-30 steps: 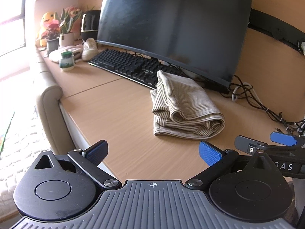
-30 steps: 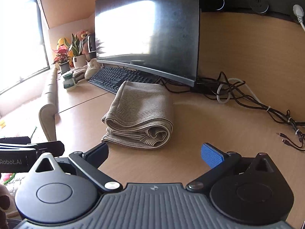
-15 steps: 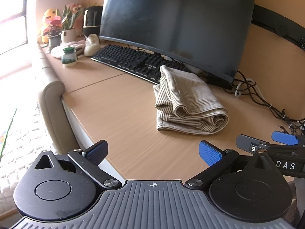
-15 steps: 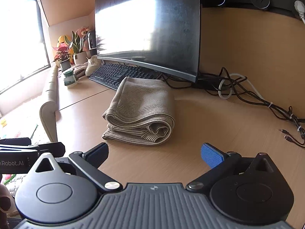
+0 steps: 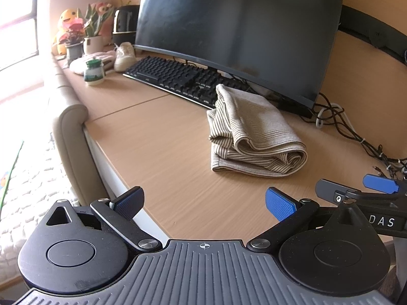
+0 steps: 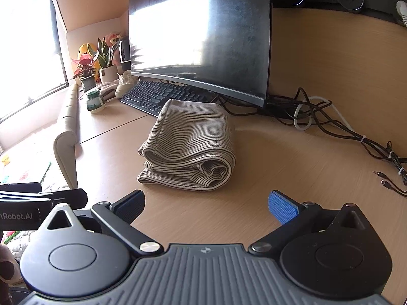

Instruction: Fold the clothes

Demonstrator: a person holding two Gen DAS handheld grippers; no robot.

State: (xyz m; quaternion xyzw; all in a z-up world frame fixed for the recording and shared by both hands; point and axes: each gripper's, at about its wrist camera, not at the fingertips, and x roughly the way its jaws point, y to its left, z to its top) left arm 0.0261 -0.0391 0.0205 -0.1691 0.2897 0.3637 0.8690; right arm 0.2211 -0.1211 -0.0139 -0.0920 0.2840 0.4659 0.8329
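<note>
A beige striped garment (image 5: 254, 134) lies folded in a thick bundle on the wooden desk (image 5: 157, 147), just in front of the keyboard; the right wrist view shows the garment (image 6: 190, 147) from its rolled front edge. My left gripper (image 5: 203, 202) hovers open over the desk's front edge, short of the bundle, with nothing between its blue pads. My right gripper (image 6: 206, 203) is open too, empty, a little in front of the bundle. In the left wrist view the right gripper's fingers (image 5: 379, 183) show at the far right.
A black keyboard (image 5: 183, 78) and a large curved monitor (image 5: 241, 33) stand behind the garment. Tangled cables (image 6: 330, 127) run along the right back. A small jar (image 5: 94, 72), potted plants (image 5: 76, 40) and a white shoe (image 5: 124, 56) sit at the far left. A padded rail (image 5: 71, 132) borders the desk's left edge.
Both grippers have drawn back slightly from the folded garment and shifted a little; the bundle lies unmoved. Both stay open.
</note>
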